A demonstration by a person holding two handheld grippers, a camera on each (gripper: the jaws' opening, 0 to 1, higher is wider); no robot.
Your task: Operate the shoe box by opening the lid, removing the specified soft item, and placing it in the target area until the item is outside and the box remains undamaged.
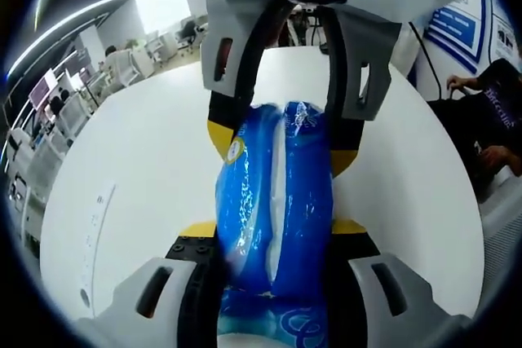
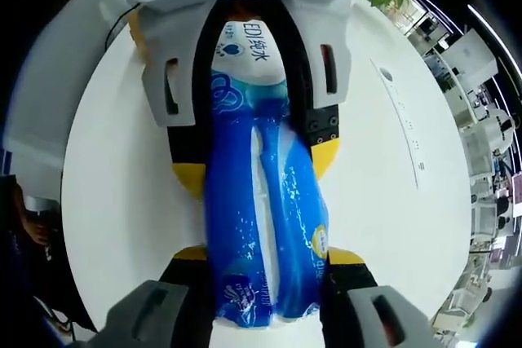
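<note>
Both tongs (image 1: 277,230) (image 2: 265,254) clamping blue pack (image 1: 273,201) above white round table (image 1: 139,169), office behind.

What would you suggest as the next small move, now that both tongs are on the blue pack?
Probably lower the blue pack onto the white table before letting go. The left tongs and right tongs each clamp an end, and it seems to hang above the tabletop. No shoe box is in view.
</note>
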